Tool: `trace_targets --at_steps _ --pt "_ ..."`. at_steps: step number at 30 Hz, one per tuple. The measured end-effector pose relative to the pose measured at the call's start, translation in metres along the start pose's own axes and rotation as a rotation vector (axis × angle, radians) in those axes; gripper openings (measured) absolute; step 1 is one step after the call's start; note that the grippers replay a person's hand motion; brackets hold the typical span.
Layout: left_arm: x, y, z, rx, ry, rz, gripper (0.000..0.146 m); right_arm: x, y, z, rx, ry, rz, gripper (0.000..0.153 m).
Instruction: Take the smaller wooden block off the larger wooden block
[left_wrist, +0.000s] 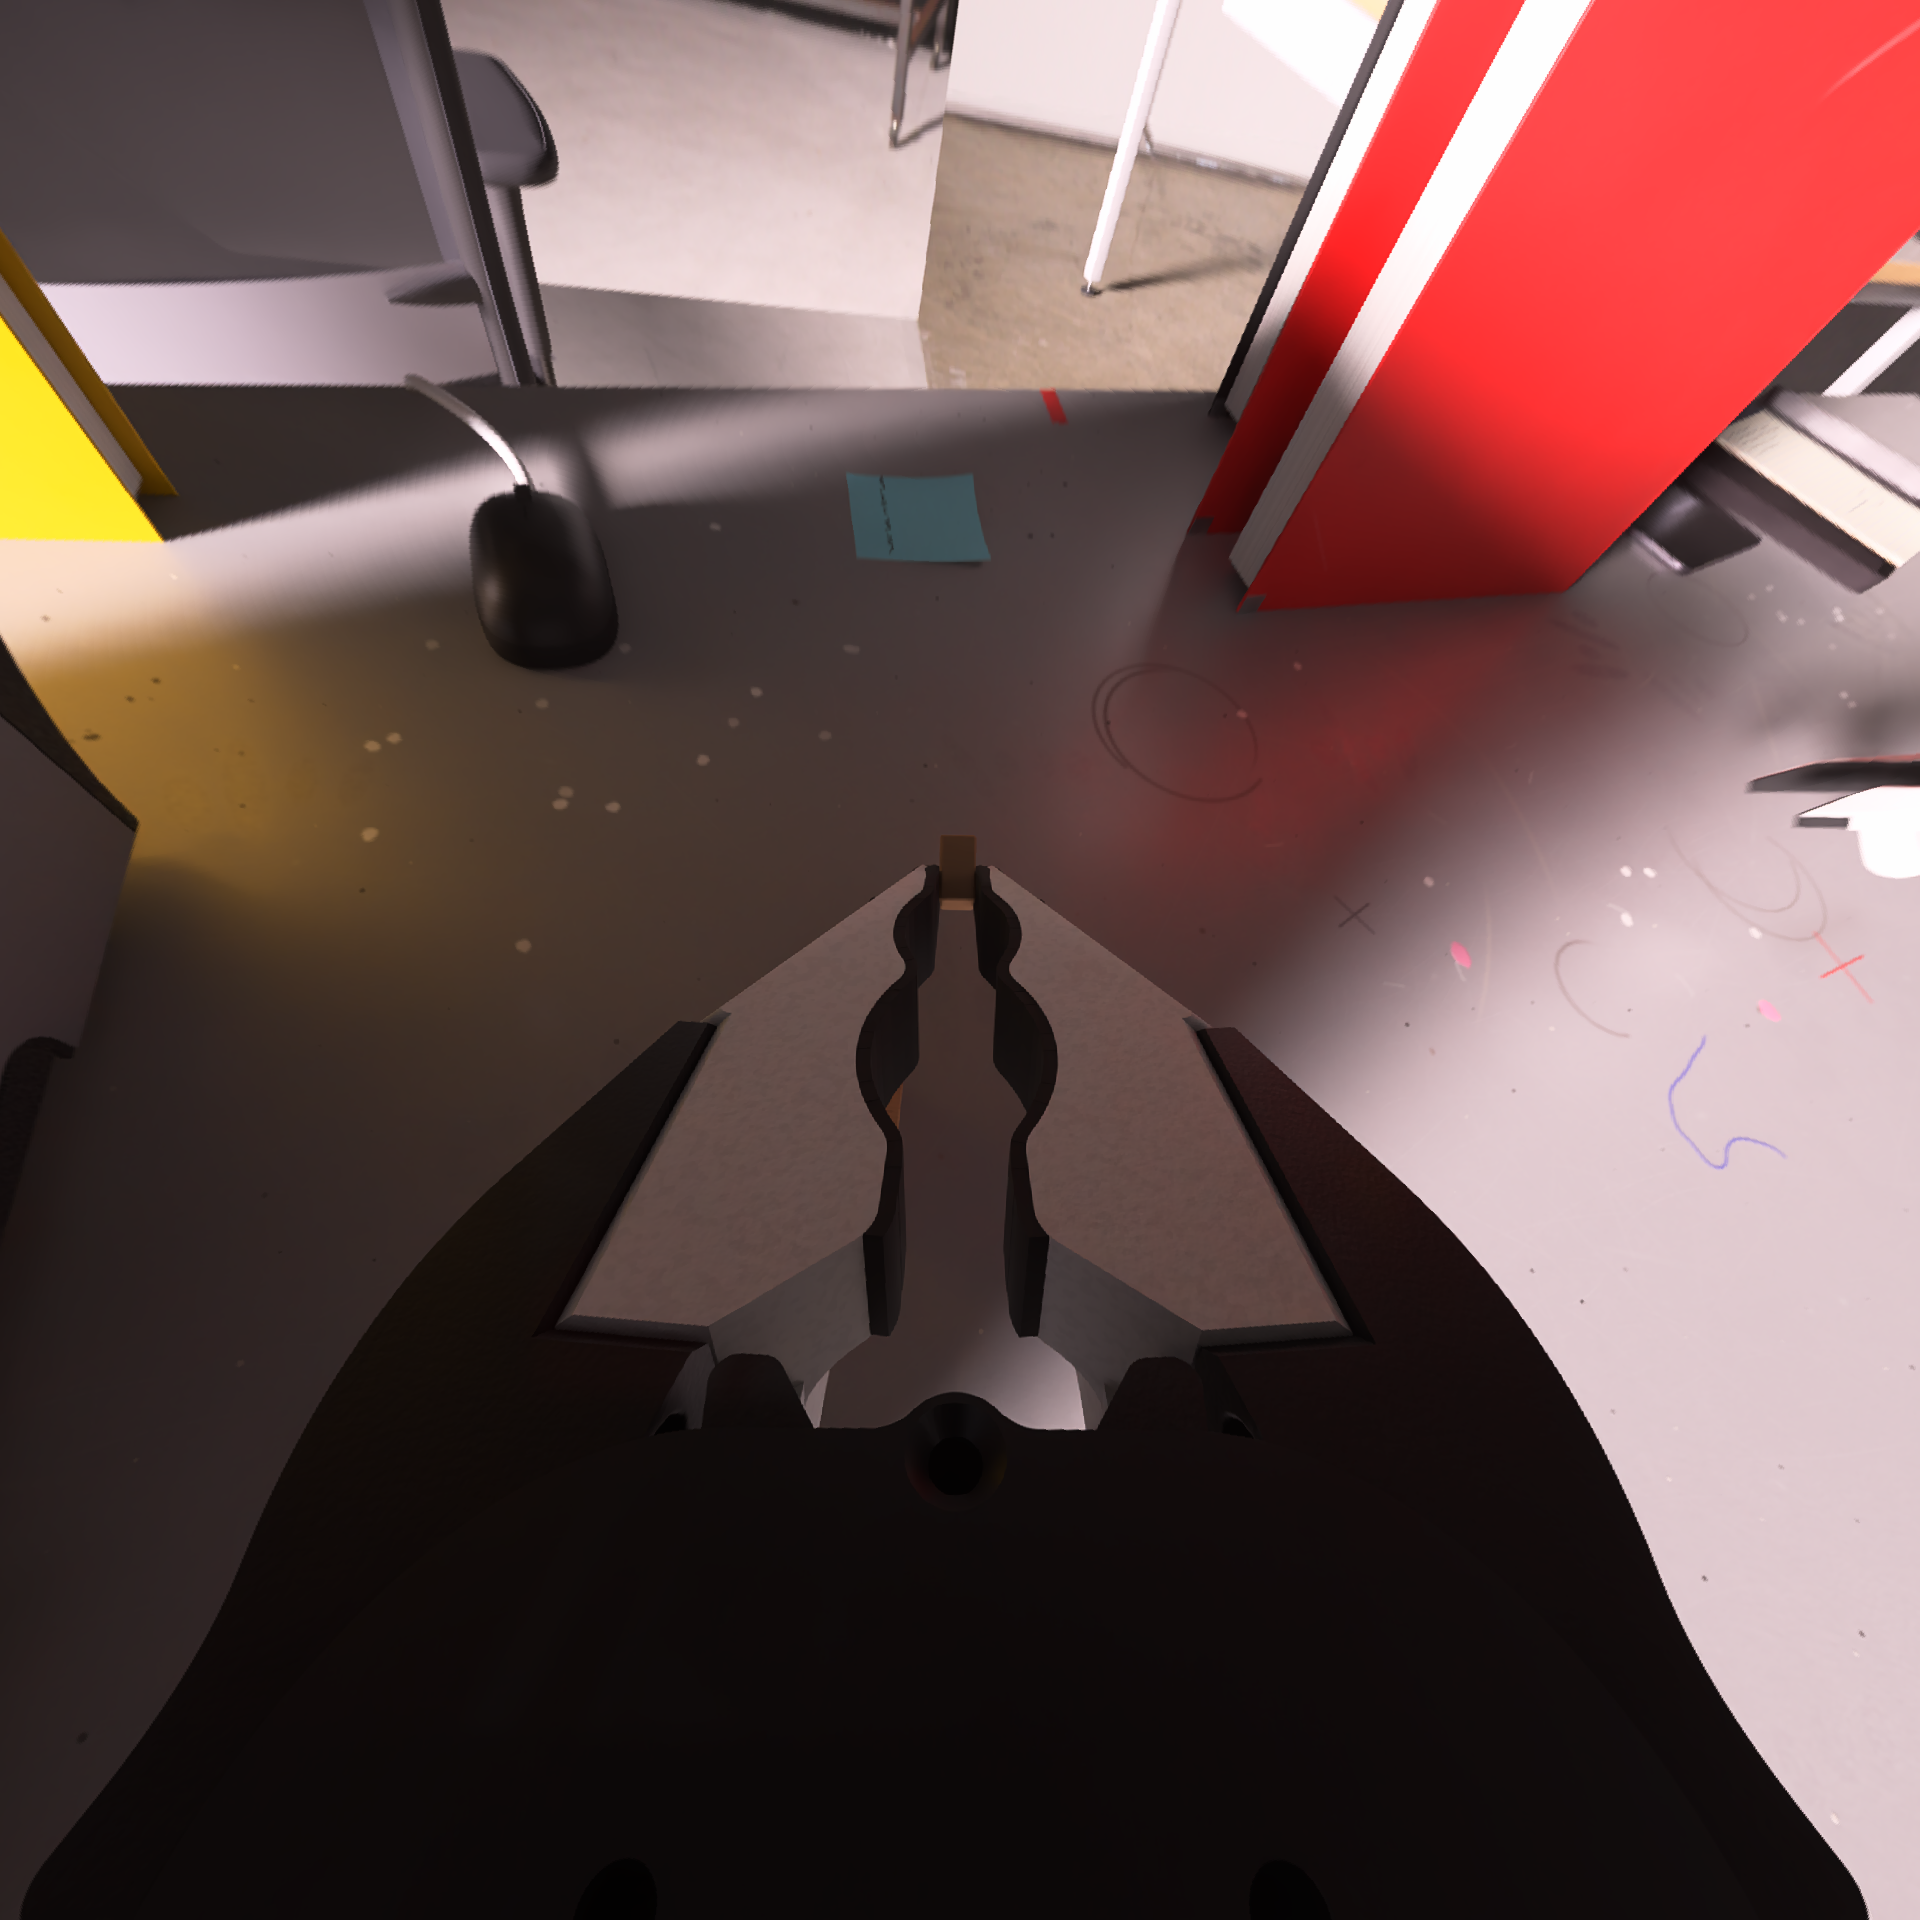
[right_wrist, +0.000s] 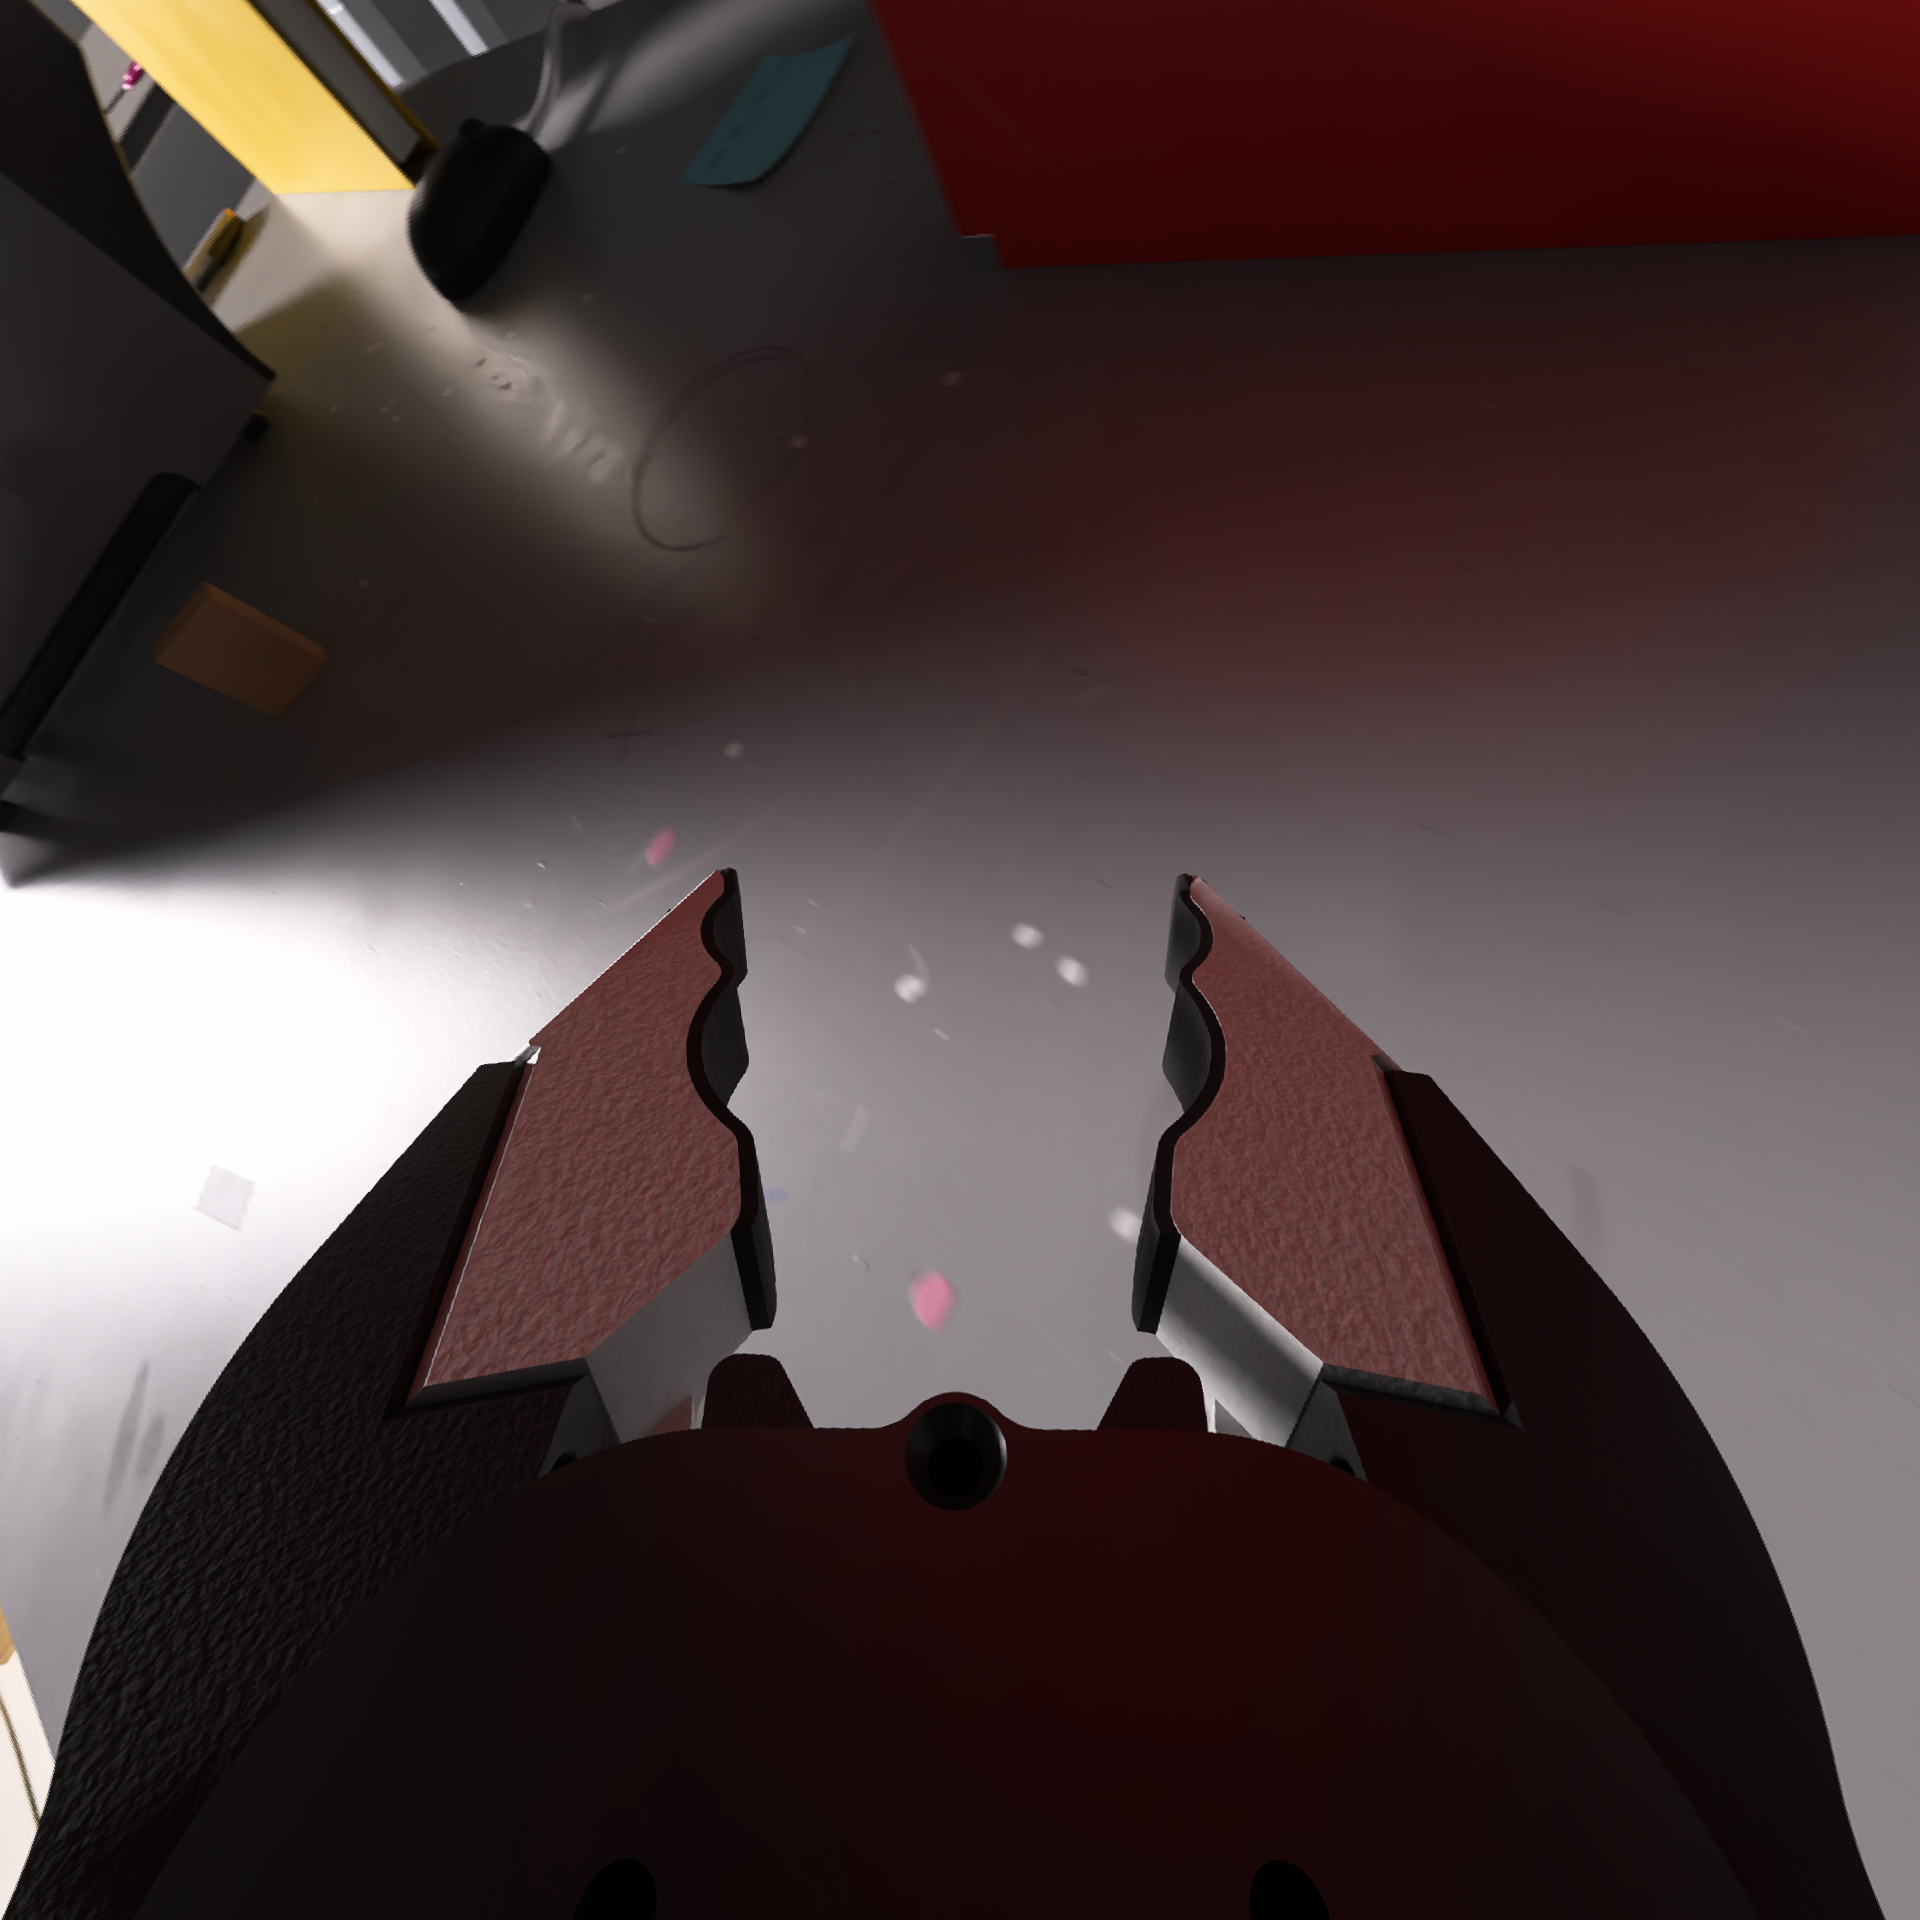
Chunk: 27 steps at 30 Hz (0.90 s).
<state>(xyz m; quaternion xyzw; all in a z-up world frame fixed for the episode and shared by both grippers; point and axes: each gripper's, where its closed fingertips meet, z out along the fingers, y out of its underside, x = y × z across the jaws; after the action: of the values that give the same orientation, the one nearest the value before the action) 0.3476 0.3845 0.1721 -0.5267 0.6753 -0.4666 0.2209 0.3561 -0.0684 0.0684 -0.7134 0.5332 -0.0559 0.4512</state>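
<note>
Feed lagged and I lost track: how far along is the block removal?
Done: the left claw is shut on a wooden block at its tips. In hand: lifting it away; whether it is lifted clear is not visible. Left: carry it aside and set it on the table. The right claw is open, empty.

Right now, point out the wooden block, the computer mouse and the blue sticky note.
wooden block (right_wrist: 241, 648), right wrist view, top face.
computer mouse (left_wrist: 542, 582), left wrist view, black back.
blue sticky note (left_wrist: 916, 517), left wrist view, centre.

Matt wooden block (left_wrist: 957, 868); scuffed, speckled table (left_wrist: 1558, 1299); glossy red book (left_wrist: 1538, 343).
</note>
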Motion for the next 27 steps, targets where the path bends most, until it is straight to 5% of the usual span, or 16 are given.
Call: trace_targets --at_steps 10,15,19,27 --pt "0.018 -0.034 -0.03 0.078 0.018 0.021 0.006 -0.117 -0.016 0.084 0.0 -0.185 -0.003 0.108" --pt "0.049 -0.051 -0.036 0.095 0.044 0.057 0.006 -0.135 -0.03 0.079 0.052 -0.243 0.003 0.126" --pt "0.1 -0.065 -0.018 0.089 0.092 0.109 0.006 -0.109 -0.062 0.008 0.222 -0.22 -0.079 0.124" --pt "0.28 -0.084 0.098 -0.021 0.295 0.277 0.006 -0.049 -0.079 -0.218 0.577 -0.133 -0.164 0.108"
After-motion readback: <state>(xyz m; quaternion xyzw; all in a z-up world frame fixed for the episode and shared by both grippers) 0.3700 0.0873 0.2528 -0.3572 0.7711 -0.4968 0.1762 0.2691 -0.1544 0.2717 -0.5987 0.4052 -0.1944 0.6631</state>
